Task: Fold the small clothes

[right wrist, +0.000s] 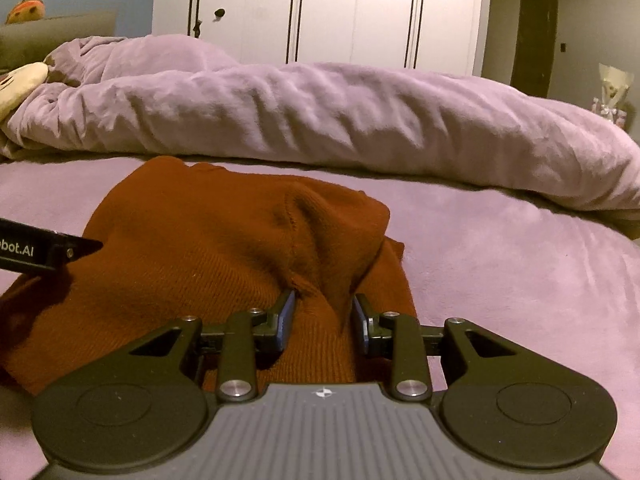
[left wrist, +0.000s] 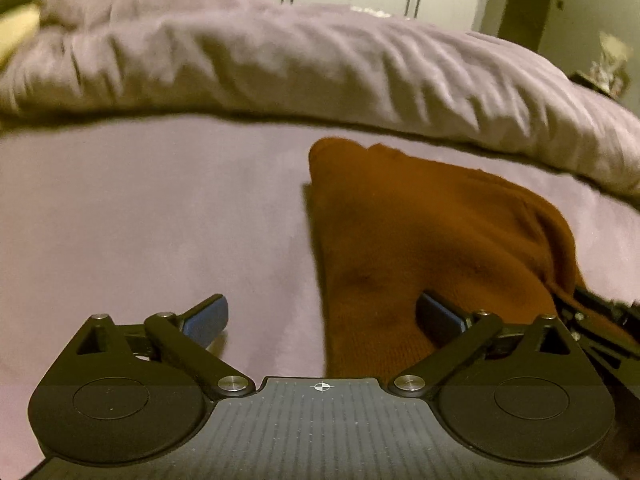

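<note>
A: Lying bunched on the flat lilac bed sheet point(right wrist: 500, 264), in front of the long rumpled lilac duvet point(right wrist: 320, 112): a rust-brown knitted garment point(right wrist: 192, 248), one layer folded over on itself.

B: Left gripper point(left wrist: 322, 318)?

A: Jaws wide apart, nothing between them. Left blue pad over bare sheet, right pad over the garment's near left edge; touching or not, cannot tell.

B: Right gripper point(right wrist: 323, 318)?

A: Jaws drawn in close, pinching a raised ridge of the knit at the garment's near edge. Cloth puckered up between the blue pads.

B: Beyond the bed?

A: White wardrobe doors with dark vertical handles point(right wrist: 320, 8). Cream plush toy point(right wrist: 20, 84) at the duvet's far left end.
</note>
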A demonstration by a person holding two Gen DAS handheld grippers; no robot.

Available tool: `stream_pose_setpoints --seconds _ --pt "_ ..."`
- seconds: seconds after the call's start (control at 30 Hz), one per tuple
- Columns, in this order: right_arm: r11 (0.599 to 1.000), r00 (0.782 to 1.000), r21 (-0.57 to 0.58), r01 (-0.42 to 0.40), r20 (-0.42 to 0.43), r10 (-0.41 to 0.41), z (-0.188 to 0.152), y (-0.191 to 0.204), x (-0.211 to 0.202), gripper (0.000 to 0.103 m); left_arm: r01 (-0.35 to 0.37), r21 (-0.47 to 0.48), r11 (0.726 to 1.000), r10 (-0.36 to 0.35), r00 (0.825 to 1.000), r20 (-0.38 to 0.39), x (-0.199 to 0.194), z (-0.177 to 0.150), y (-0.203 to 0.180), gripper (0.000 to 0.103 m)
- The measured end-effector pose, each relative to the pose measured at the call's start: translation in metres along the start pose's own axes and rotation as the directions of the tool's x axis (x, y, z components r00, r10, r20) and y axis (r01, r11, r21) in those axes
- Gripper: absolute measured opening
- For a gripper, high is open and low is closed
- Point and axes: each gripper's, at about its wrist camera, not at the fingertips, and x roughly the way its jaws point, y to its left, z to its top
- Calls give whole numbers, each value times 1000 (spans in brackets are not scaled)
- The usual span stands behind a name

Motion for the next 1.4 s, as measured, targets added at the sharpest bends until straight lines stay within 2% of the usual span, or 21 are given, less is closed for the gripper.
stream_pose_setpoints --seconds 0.07,0.13,0.2,0.23,0.37,0.4,0.43,0.47,0.53,0.6,0.63,0.67,0.7,0.73,0.8,0.9,0.97,1.07,1.17,1.27,1.4 --pt "999 1000 42 -26 -8 26 2 -8 1 40 37 -25 999 -38 999 -22 -3 5 9 103" --pt "989 997 131 -66 -37 72 7 -27 -3 55 95 -66 993 -97 995 -36 -8 10 24 103" --pt "954 988 280 -110 -75 136 8 -55 -5 80 162 -137 977 -171 984 -57 -7 13 41 103" --pt "927 982 352 -133 -80 172 6 -67 -4 82 191 -172 966 -205 977 -66 -4 14 47 103" --pt "749 921 615 -245 -94 379 -8 -107 19 82 293 -274 916 -331 938 -104 13 17 57 103" --pt "715 908 647 -264 -82 410 -9 -112 25 82 326 -297 897 -371 923 -105 18 18 57 103" --pt "700 900 659 -276 -78 429 -10 -114 28 82 344 -316 884 -394 913 -107 23 18 56 103" --pt "681 885 671 -294 -78 459 -8 -115 34 82 350 -331 877 -403 909 -108 27 19 55 103" --pt "659 857 679 -324 -84 508 -5 -112 45 82 358 -333 873 -411 906 -104 34 21 53 103" --pt "667 844 665 -335 -104 527 1 -104 55 80 369 -321 872 -419 902 -103 38 25 49 101" --pt "675 837 654 -340 -117 535 3 -100 61 77 378 -316 870 -427 898 -103 39 27 47 97" --pt "678 833 650 -344 -122 540 5 -97 65 75 395 -310 865 -443 891 -99 41 28 46 86" --pt "674 829 650 -351 -120 547 6 -95 68 70 421 -315 851 -472 875 -104 44 29 46 76" --pt "663 826 660 -353 -113 553 6 -94 71 67 422 -343 840 -486 865 -126 50 29 46 75" --pt "649 826 674 -353 -101 554 5 -94 77 66 425 -367 828 -496 859 -124 58 28 45 75" --pt "638 834 685 -351 -81 546 2 -92 77 62 429 -398 811 -505 857 -105 62 27 45 64" --pt "625 835 695 -355 -64 546 0 -93 73 52 441 -399 804 -514 853 -94 57 28 46 54" --pt "590 828 719 -366 -37 559 0 -94 67 43 449 -409 795 -525 847 -90 46 34 50 51" --pt "563 819 732 -384 -11 574 6 -89 57 40 444 -402 801 -518 850 -93 29 43 54 51" --pt "533 785 728 -431 11 620 14 -73 46 39 445 -384 809 -511 855 -88 3 48 71 51" --pt "512 728 708 -487 5 686 13 -38 33 40 343 -365 866 -416 898 -142 -25 39 104 58"
